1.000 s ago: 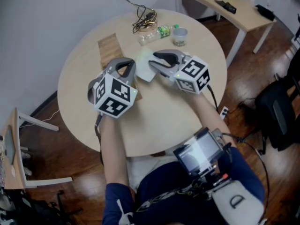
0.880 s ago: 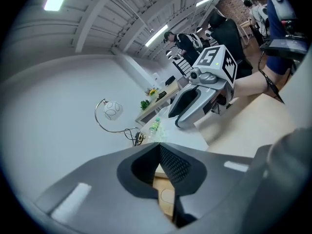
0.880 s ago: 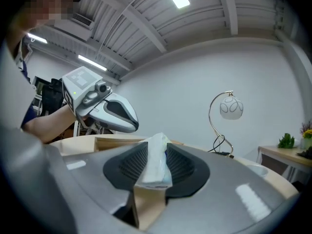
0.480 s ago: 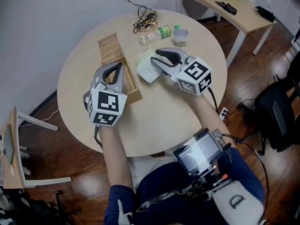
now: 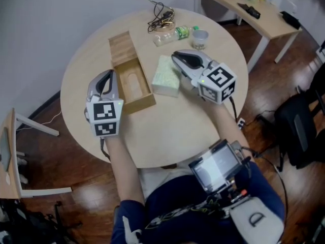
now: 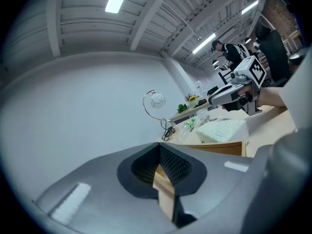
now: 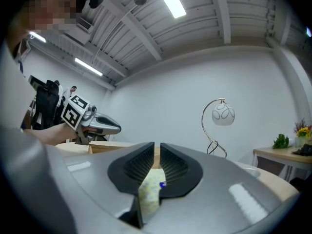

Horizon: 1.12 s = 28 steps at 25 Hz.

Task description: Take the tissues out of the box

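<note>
An open wooden box (image 5: 133,83) stands on the round table (image 5: 167,126), its inside bare. A pale green tissue pack (image 5: 166,75) lies flat on the table just right of it. My right gripper (image 5: 176,56) hovers over the pack's right edge. Its jaws are closing, with only a narrow slit left. In the right gripper view the pack (image 7: 149,195) shows low in that slit, below the pads, not pinched. My left gripper (image 5: 105,77) is shut on nothing beside the box's left wall. In the left gripper view the box (image 6: 220,148) and pack (image 6: 222,129) lie ahead.
A plastic bottle (image 5: 174,34), a small cup (image 5: 200,37) and tangled cables (image 5: 161,18) lie at the table's far side. A long wooden desk (image 5: 254,15) stands at the upper right. A black bag (image 5: 304,126) sits on the floor to the right.
The tissue pack went from hanging tilted in the right gripper to lying flat beside the box. My left gripper pulled back and left, uncovering the box.
</note>
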Available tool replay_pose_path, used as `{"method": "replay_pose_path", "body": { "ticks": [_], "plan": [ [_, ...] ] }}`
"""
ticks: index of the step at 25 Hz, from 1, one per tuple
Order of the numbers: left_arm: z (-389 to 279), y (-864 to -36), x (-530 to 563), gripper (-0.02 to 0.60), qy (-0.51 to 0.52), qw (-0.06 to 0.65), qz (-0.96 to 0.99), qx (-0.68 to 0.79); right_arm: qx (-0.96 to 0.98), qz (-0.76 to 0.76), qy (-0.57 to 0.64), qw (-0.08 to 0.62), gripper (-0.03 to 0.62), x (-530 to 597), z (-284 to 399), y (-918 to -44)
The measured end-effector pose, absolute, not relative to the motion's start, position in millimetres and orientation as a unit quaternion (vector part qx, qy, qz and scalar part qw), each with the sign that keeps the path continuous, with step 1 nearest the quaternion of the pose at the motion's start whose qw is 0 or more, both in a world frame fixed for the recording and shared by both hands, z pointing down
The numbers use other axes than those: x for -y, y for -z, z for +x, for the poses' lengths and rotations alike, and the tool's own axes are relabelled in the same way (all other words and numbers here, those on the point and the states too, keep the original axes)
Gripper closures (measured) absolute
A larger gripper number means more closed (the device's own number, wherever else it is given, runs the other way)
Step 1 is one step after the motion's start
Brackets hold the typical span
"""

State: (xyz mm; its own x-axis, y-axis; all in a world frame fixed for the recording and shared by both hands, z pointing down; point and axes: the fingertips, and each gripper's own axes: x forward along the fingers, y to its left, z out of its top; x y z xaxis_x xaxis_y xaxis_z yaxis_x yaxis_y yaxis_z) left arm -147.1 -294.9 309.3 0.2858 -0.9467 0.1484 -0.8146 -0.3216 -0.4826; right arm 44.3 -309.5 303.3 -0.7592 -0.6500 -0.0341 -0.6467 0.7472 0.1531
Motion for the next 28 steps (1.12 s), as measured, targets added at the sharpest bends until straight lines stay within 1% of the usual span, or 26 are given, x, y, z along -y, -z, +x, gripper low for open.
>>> {"method": "replay_pose_path", "body": {
  "ticks": [3,7,11,16,23,28],
  "plan": [
    [-157,-318,295,0.577,0.207,0.149,-0.78,-0.572,0.933,0.352,0.078,0.008,0.561,310,46,-301],
    [-168,-317,292,0.577,0.222,0.168,-0.752,-0.598,0.934,0.349,0.075,0.005,0.562,310,46,-302],
    [-165,-314,289,0.577,0.209,0.175,-0.755,-0.596,0.934,0.347,0.079,0.009,0.568,308,45,-300],
    [-169,-314,284,0.578,0.19,0.168,-0.76,-0.598,0.935,0.344,0.088,0.008,0.586,305,45,-299],
    [-170,-318,278,0.577,0.179,0.164,-0.766,-0.595,0.935,0.343,0.087,0.019,0.589,301,40,-300],
    [-172,-318,275,0.577,0.154,0.147,-0.782,-0.586,0.932,0.349,0.098,0.022,0.594,300,40,-298]
  ]
}}
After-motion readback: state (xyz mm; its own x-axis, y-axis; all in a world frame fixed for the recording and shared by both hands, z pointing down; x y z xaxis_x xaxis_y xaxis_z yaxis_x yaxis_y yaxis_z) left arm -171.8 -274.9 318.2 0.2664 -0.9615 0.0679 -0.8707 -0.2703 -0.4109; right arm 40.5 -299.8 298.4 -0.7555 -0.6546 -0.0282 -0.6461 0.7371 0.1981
